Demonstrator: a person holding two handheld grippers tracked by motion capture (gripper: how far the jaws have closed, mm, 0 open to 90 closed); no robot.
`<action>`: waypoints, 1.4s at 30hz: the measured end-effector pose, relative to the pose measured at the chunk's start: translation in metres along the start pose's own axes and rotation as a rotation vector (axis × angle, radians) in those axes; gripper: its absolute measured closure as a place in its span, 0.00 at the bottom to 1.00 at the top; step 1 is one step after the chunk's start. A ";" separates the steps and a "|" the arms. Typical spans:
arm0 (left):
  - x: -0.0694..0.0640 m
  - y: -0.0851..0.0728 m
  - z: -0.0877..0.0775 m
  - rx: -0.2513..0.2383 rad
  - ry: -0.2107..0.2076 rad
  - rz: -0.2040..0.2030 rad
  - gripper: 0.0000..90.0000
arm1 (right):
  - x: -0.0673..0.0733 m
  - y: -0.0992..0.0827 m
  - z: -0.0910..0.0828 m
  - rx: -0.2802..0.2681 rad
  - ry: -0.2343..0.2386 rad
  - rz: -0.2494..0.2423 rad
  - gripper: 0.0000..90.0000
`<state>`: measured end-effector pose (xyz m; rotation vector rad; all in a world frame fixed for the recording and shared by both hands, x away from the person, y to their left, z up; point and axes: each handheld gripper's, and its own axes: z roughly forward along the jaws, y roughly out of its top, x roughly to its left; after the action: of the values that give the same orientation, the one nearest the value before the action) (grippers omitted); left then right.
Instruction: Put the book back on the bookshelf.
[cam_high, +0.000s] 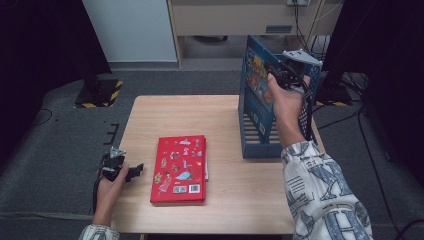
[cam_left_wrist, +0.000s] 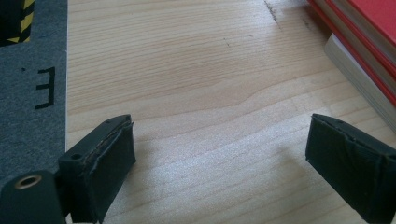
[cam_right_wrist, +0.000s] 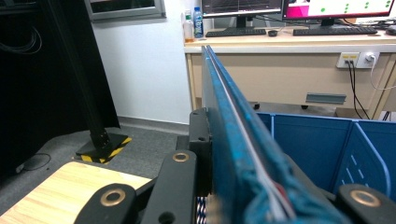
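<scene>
The right gripper (cam_high: 280, 75) is clamped tight on a blue book (cam_high: 256, 85). It holds the book standing up over the blue file rack (cam_high: 260, 142), at about 2 o'clock on the table (cam_high: 165, 115). In the right gripper view, the blue book (cam_right_wrist: 233, 135) runs thin and straight between the two black jaws, and the rack wall (cam_right_wrist: 308, 144) is just behind it.

This looks like the step of putting the book into the rack. Next, I think the hand has to lower the book straight down into a slot and keep it upright so it does not bump the rack wall. Then it can let go.

The left gripper (cam_high: 134, 171) rests at about 8 o'clock on the table. Its jaws are wide apart with nothing between them, just bare wood (cam_left_wrist: 187, 93). A pile of red books (cam_high: 180, 169) lies flat near the middle, just to the right of that gripper. Those books (cam_left_wrist: 364, 51) probably go in after.
</scene>
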<state>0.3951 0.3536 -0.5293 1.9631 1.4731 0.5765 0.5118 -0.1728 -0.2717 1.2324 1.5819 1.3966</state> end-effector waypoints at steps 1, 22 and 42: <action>0.000 0.000 0.000 0.000 0.000 0.000 0.09 | 0.000 -0.002 0.000 0.000 -0.001 0.003 0.91; -0.001 0.001 0.000 0.000 0.001 0.004 0.09 | -0.003 -0.037 0.006 0.001 -0.002 -0.007 0.91; -0.003 0.001 0.000 0.007 -0.002 0.016 0.09 | -0.007 -0.062 0.013 -0.018 -0.001 -0.001 0.91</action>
<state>0.3952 0.3509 -0.5290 1.9816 1.4613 0.5773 0.5131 -0.1733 -0.3349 1.2212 1.5655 1.4059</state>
